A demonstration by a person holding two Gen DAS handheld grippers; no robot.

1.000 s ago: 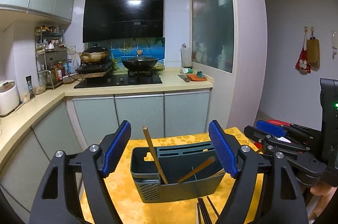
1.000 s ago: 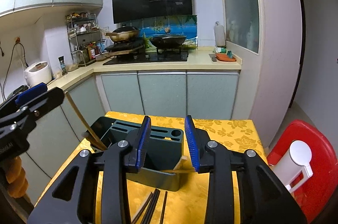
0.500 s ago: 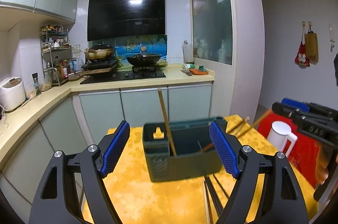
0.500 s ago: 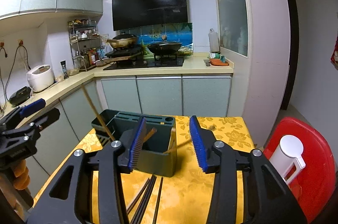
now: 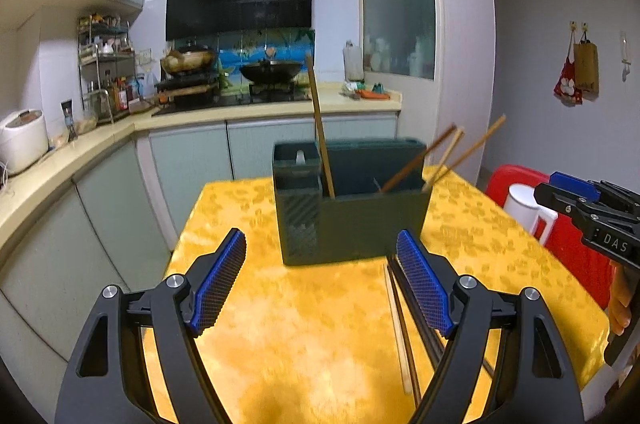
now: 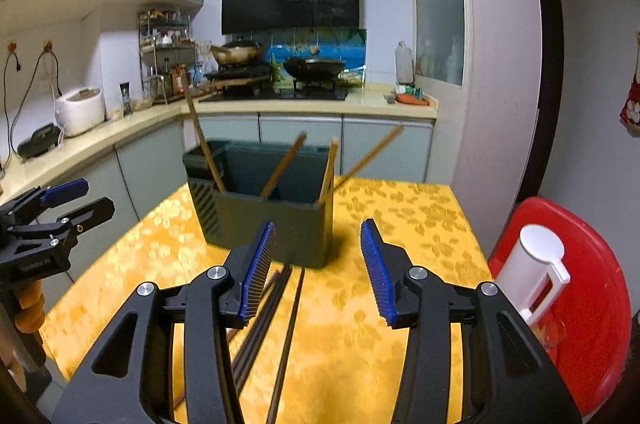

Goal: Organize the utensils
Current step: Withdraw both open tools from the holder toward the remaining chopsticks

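A dark green utensil holder (image 5: 352,208) (image 6: 276,220) stands on the yellow tablecloth (image 5: 280,324). Several wooden chopsticks stand in it: one upright chopstick (image 5: 318,120) at its left, the others leaning right (image 5: 468,148). In front of the holder, dark chopsticks (image 6: 258,328) and a wooden chopstick (image 5: 397,324) lie loose on the cloth. My left gripper (image 5: 320,284) is wide open and empty, a little short of the holder. My right gripper (image 6: 318,272) is open too, with nothing between its pads, above the dark chopsticks.
A red stool (image 6: 592,304) with a white jug (image 6: 532,272) on it stands just right of the table. Kitchen counters with a stove, pans and a rice cooker (image 6: 78,110) run behind and to the left. The table's edges are close on both sides.
Both grippers have drawn back from over the holder and sunk toward the table. The right jaws have widened. The loose chopsticks now show more fully in front of the holder.
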